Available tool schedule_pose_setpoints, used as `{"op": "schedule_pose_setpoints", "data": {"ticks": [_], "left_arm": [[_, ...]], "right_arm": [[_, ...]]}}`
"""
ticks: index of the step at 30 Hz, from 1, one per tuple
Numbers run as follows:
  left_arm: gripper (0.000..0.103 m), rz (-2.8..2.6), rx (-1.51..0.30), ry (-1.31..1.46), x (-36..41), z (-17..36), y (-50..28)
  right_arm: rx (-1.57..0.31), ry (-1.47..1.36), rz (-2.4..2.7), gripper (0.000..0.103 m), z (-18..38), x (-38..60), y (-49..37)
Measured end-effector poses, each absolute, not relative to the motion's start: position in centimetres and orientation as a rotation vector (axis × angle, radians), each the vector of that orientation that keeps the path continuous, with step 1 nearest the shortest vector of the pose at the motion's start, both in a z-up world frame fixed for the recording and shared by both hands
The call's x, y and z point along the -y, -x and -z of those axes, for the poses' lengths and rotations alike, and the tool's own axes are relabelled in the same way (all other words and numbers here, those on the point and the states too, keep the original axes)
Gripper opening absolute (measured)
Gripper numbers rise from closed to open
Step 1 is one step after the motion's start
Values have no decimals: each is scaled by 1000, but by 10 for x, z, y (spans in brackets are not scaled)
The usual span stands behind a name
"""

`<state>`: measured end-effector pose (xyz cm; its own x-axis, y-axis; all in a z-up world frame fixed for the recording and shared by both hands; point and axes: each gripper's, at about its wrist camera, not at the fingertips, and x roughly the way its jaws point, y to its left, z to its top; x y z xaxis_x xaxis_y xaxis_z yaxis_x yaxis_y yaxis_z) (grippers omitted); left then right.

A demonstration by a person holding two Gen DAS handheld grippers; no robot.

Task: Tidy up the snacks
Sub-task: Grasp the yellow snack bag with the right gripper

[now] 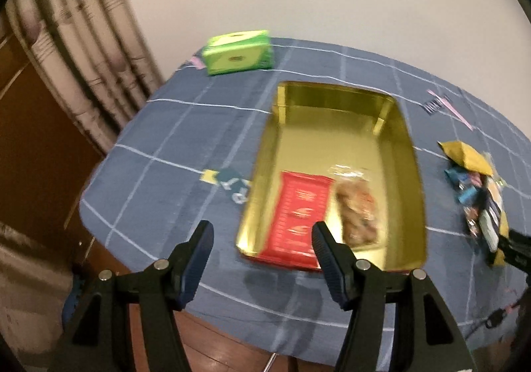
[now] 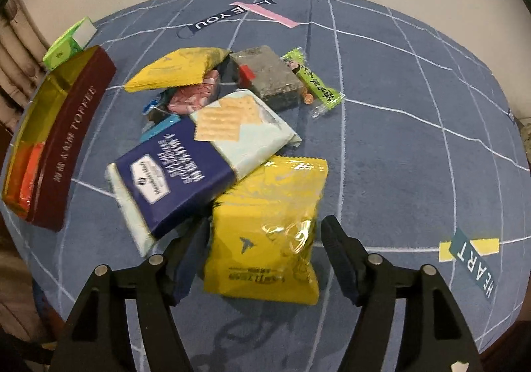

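Blue cloth with a pale grid and printed word patches covers the round table (image 2: 398,146), its near edge cut off behind both grippers. The gold-lined tin (image 1: 403,152), a rounded rectangle with dark red outer walls lettered "TOFFEE", sits left of the snack pile; in the right wrist view only its near wall and a strip of its interior show. Inside, at the near end, lie a red packet (image 1: 298,216) and a clear bag of brown pieces (image 1: 358,209), both blurred, the packet partly hidden by a finger of the left gripper (image 1: 262,237). That gripper hovers near the tin's near-left corner, jaws wide apart and holding nothing. A green box (image 1: 237,51) stands at the far left of the table. The right gripper (image 2: 265,239) is spread wide, its fingers flanking a glossy yellow bag (image 2: 265,226) without clear contact. Overlapping the bag's far-left corner is a navy-and-pale cracker packet (image 2: 186,166), which covers much of the smaller wrapped items behind it. Farther off lie a second yellow bag (image 2: 172,68), a dark seaweed-like pack (image 2: 272,76) and a slim green stick packet (image 2: 315,83).
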<state>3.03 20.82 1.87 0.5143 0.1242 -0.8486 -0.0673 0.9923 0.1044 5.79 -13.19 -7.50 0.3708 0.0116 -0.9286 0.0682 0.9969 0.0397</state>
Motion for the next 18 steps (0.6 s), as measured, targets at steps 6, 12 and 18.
{"op": "schedule_pose_setpoints", "data": {"ticks": [6,12,18], "left_arm": [[63,-18,-1055,-102,-161,-13,-36],[63,90,-1057,-141,-108,-12,-42],[63,212,-1063,-203,-46,-7,-43]], "right_arm": [[-1180,-125,22,58,81,145,-55],[-1161,-90,34,56,83,167,-49],[-1132,-59,79,56,86,207,-39]]}}
